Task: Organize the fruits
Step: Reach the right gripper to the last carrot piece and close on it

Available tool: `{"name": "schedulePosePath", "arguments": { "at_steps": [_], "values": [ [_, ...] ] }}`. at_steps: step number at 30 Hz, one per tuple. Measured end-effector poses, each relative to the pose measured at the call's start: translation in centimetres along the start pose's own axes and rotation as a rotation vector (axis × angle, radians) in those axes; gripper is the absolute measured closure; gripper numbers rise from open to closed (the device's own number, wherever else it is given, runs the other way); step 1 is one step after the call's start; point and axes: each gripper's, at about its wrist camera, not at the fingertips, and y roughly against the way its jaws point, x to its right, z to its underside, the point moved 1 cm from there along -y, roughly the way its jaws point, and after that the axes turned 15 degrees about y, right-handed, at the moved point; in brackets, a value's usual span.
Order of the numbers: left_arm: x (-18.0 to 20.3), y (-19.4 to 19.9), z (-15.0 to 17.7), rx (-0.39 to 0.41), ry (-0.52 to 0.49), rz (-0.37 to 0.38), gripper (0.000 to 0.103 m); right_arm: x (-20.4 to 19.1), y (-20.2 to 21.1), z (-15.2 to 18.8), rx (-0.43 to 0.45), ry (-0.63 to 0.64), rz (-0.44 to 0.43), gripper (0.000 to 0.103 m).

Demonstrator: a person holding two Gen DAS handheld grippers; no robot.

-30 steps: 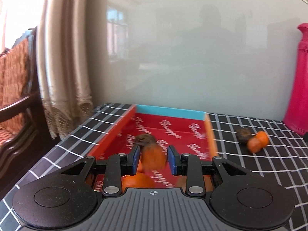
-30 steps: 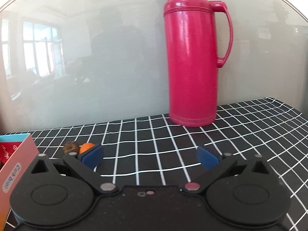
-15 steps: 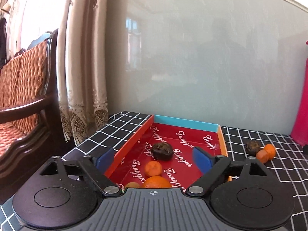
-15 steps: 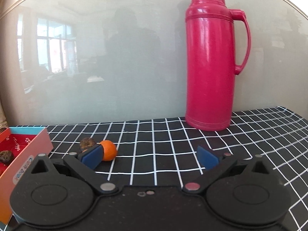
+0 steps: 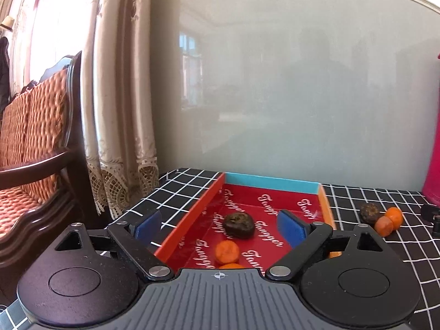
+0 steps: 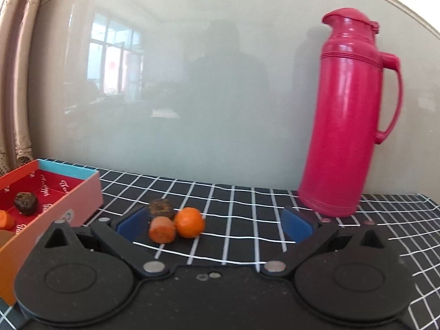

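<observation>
A red box (image 5: 271,184) with a blue far wall holds a dark wrinkled fruit (image 5: 238,225) and a small orange (image 5: 227,251), with another orange partly hidden under my gripper body. My left gripper (image 5: 220,225) hangs open over the box's near end, with nothing between its pads. On the cloth to the right of the box lie a dark fruit (image 6: 161,209), an orange (image 6: 189,222) and a cut-looking orange piece (image 6: 162,229), huddled together. My right gripper (image 6: 214,225) is open and empty, and this cluster sits just ahead of its left finger.
A tall pink thermos (image 6: 346,126) stands at the back right on the black checked tablecloth (image 6: 247,220). A glossy wall panel runs behind the table. Curtains (image 5: 121,110) and a wooden chair (image 5: 35,143) lie beyond the table's left edge.
My left gripper opened and let go of a small orange, which now lies in the box. The right view has swung left, bringing the loose fruits closer and toward the middle.
</observation>
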Motion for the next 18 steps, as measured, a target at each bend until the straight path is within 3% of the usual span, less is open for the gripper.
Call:
{"name": "schedulePosePath", "arguments": {
  "at_steps": [5, 9, 13, 18],
  "values": [
    [-1.8, -0.7, -0.7, 0.001, 0.023, -0.035, 0.012, -1.4, -1.2, -0.5, -0.025, -0.003, -0.046, 0.003],
    [-3.5, -1.4, -1.2, -0.006, 0.058, -0.058, 0.012, -2.7, -2.7, -0.5, -0.067, 0.009, -0.068, 0.017],
    [-4.5, -1.9, -1.8, -0.007, 0.086, -0.069, 0.012, -3.4, -3.8, -0.4, -0.091, 0.020, -0.081, 0.022],
    [-5.0, -2.6, -2.0, -0.008, 0.080, -0.072, 0.012, -3.7, -5.1, -0.3, -0.131, -0.002, -0.110, 0.036]
  ]
}}
